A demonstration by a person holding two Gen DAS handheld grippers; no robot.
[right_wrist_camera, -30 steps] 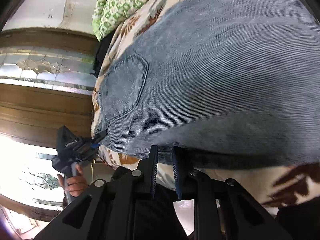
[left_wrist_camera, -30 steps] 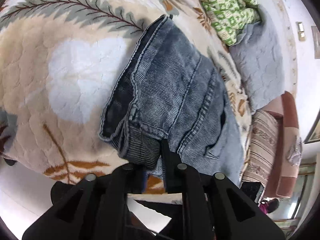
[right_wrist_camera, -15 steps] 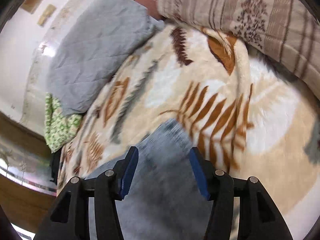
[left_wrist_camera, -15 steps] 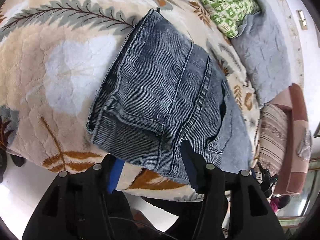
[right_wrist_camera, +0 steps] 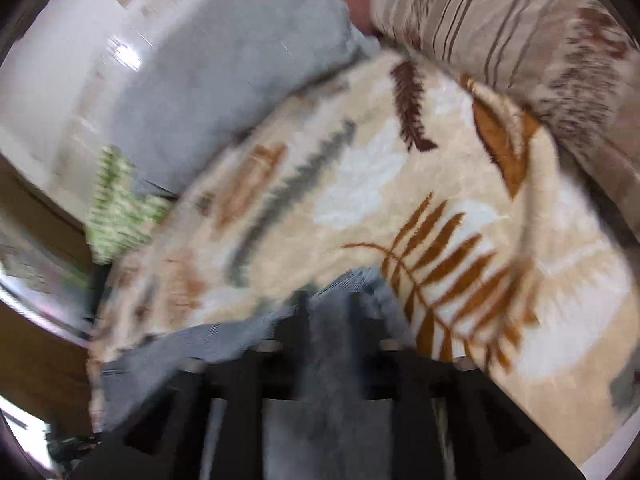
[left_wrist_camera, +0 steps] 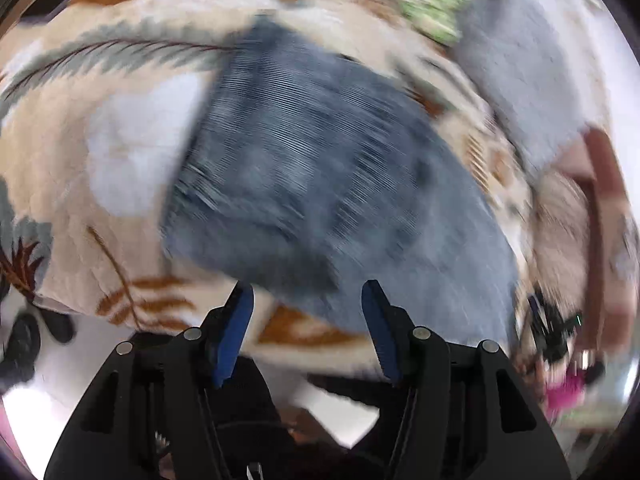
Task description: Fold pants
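Note:
The folded blue corduroy pants [left_wrist_camera: 312,184] lie on the leaf-patterned blanket [left_wrist_camera: 120,132], blurred by motion. My left gripper [left_wrist_camera: 306,300] is open and empty, its blue pads just short of the pants' near edge. In the right wrist view the pants [right_wrist_camera: 332,344] lie under and between the fingers of my right gripper [right_wrist_camera: 328,312], which stands open above their corner; the frame is blurred.
A grey pillow [right_wrist_camera: 224,92] and a green patterned cloth [right_wrist_camera: 116,208] lie at the far side of the bed. A striped brown cushion [right_wrist_camera: 520,28] sits at the right. The bed's edge and floor [left_wrist_camera: 80,360] are below the left gripper.
My left gripper let go of the pants' waistband, opened and drew back. My right gripper also opened and swung to face the bed's far side over the pants' corner.

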